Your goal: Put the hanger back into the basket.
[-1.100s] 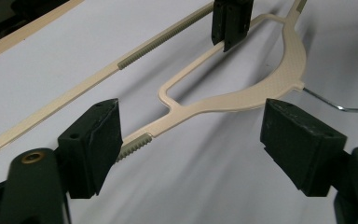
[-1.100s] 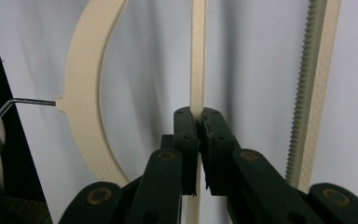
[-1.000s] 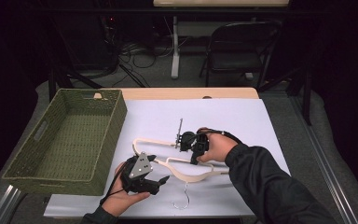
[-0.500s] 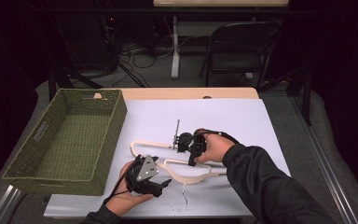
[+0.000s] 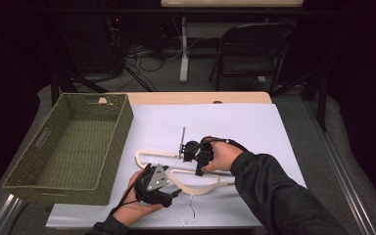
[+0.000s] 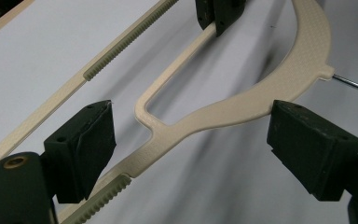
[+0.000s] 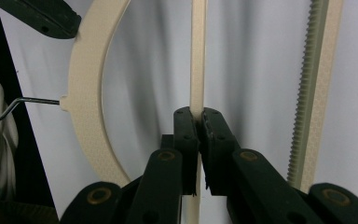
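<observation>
Two cream plastic hangers lie on the white table cover. The near hanger [image 5: 203, 189] has its wire hook [image 5: 186, 216] pointing at the front edge. My right gripper [image 5: 192, 152] is shut on that hanger's thin straight bar [image 7: 198, 70]. The left gripper [image 5: 162, 188] stands open astride its curved shoulder [image 6: 214, 116], and neither pad [image 6: 81, 149] touches it. The far hanger [image 5: 149, 155] lies behind, its ribbed bar [image 7: 314, 93] beside my right gripper [image 7: 198, 116]. From the left gripper [image 6: 191, 144] I see the right one's shut tips [image 6: 216, 14] farther off.
A green woven basket [image 5: 120, 132] stands at the left of the table, close to the left hand. A wooden table edge [image 5: 196, 98] runs along the back. A dark folding chair [image 5: 245, 54] and cables are on the floor behind.
</observation>
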The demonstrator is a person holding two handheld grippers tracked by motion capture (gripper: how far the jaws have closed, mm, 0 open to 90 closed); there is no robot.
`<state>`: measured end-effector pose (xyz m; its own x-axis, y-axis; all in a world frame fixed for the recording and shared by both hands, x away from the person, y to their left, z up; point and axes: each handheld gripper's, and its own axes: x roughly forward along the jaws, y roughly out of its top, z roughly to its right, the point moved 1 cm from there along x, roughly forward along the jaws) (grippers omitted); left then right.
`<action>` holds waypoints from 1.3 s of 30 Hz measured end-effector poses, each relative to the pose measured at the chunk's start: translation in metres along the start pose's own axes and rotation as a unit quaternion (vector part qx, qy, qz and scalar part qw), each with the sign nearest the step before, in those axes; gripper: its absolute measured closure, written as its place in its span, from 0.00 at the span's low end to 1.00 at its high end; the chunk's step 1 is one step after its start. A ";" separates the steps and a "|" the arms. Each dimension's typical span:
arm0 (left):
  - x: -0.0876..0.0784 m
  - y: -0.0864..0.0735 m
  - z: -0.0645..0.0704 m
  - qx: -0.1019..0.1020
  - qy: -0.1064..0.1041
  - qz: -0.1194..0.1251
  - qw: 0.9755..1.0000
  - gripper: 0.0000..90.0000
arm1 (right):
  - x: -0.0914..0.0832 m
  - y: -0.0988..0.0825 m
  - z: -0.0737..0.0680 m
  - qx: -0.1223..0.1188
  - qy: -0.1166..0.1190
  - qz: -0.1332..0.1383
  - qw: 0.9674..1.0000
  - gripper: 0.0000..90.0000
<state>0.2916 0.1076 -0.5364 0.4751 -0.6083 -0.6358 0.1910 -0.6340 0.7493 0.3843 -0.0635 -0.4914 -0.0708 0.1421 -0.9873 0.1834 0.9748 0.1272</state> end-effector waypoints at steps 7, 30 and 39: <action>0.003 -0.001 0.004 0.013 -0.003 -0.007 1.000 0.15 | 0.000 0.000 0.001 0.001 0.004 0.002 1.000 0.95; 0.012 -0.003 0.006 0.037 -0.007 -0.014 0.999 0.20 | 0.005 0.007 -0.004 -0.006 0.018 0.002 1.000 0.95; 0.011 -0.008 0.001 0.023 -0.012 -0.020 0.999 0.38 | 0.011 0.006 -0.005 -0.010 0.019 0.006 1.000 0.95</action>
<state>0.2946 0.1054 -0.5493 0.4468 -0.5934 -0.6695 0.1693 -0.6787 0.7146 0.3797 -0.0548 -0.5005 -0.1055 0.1601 -0.9814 0.1642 0.9762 0.1416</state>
